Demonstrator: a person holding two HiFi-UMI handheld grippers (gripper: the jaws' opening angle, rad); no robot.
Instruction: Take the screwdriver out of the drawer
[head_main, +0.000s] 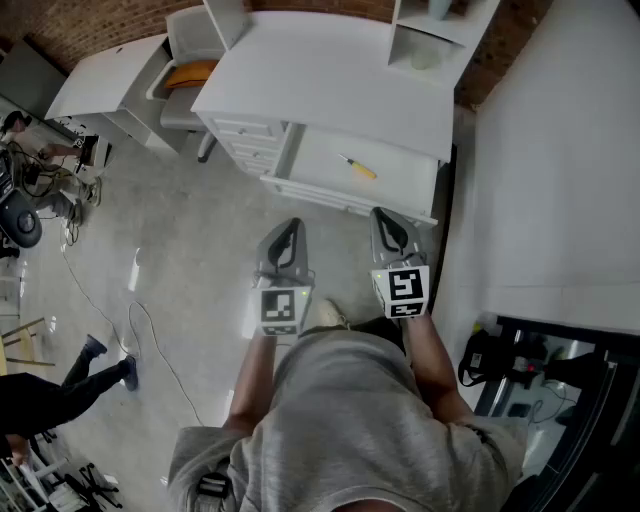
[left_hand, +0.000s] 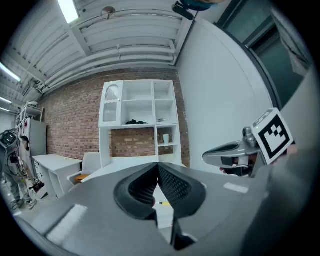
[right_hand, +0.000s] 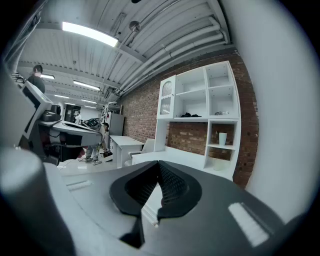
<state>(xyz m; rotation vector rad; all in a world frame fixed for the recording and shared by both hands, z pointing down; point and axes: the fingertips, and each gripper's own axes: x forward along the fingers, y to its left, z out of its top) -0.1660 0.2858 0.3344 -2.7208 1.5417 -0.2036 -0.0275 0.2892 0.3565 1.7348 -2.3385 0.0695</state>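
Looking down from overhead, the screwdriver (head_main: 358, 168) lies in the open drawer (head_main: 330, 196) of the white table (head_main: 330, 80), on the far side of both tools and well apart from them. The left hand-held gripper (head_main: 290, 228) and right hand-held gripper (head_main: 386, 216) hover over the grey floor (head_main: 180, 250). The left gripper view shows closed, empty jaws with a yellow glimpse beyond. The right gripper view shows the same, facing white shelves (right_hand: 200, 95) and a brick wall (right_hand: 140, 115). I'd open the right one and come down across the handle.

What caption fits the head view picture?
Both shut, left tongs and right tongs face the open drawer holding a screwdriver.
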